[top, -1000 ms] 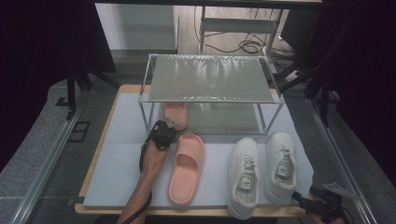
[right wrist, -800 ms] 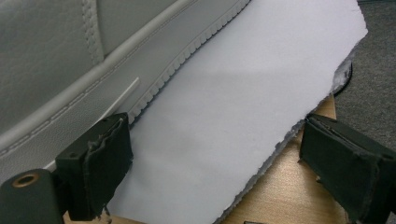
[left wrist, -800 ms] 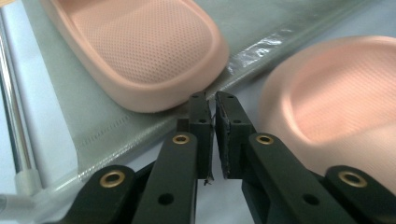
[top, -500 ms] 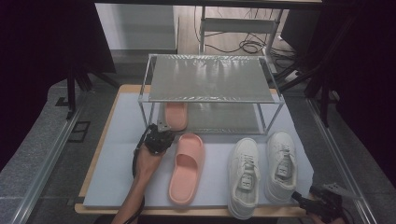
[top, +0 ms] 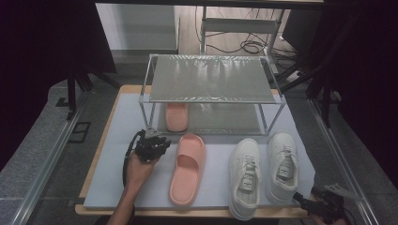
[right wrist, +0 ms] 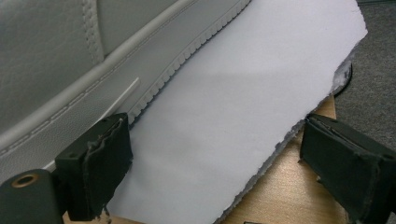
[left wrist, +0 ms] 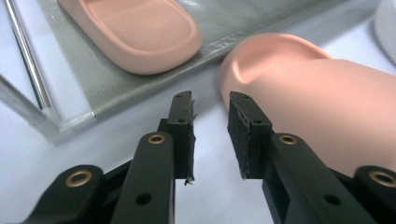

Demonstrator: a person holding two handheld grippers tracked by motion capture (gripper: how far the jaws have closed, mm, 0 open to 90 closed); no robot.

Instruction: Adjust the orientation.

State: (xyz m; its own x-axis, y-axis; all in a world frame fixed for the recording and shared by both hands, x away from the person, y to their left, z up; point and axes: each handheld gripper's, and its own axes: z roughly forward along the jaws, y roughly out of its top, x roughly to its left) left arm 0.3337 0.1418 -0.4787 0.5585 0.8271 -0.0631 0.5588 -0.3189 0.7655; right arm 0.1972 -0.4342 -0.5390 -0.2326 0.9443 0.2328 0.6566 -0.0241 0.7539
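One pink slipper (top: 177, 116) already lies on the lower shelf of the metal rack (top: 213, 98), toe pointing away from the person, which suggests the shoes are being stored there one at a time. Its mate, the second slipper (top: 187, 168), lies on the grey mat (top: 112, 154) just in front of the rack, and the left gripper (top: 151, 146) sits just beside its toe. The jaws have just been opening and stand a little apart with nothing between them (only bare mat in the gap); the right-hand jaw is just beside the second slipper's toe, likely lining up for a pinch on it.

The right gripper (top: 324, 206) waits at the near right corner of the table, close to the pair of white sneakers (top: 265, 168), its jaws spread wide and empty, probably ready for those later.

The high view gives the whole layout: rack, both pairs, both hands. The left gripper view adds the narrow gap between the jaws and how near the toe (left wrist: 261, 60) is. The right gripper view reveals the sneaker's ridged sole edge (right wrist: 187, 51) and the mat's ragged border over the wooden tabletop (right wrist: 280, 186)
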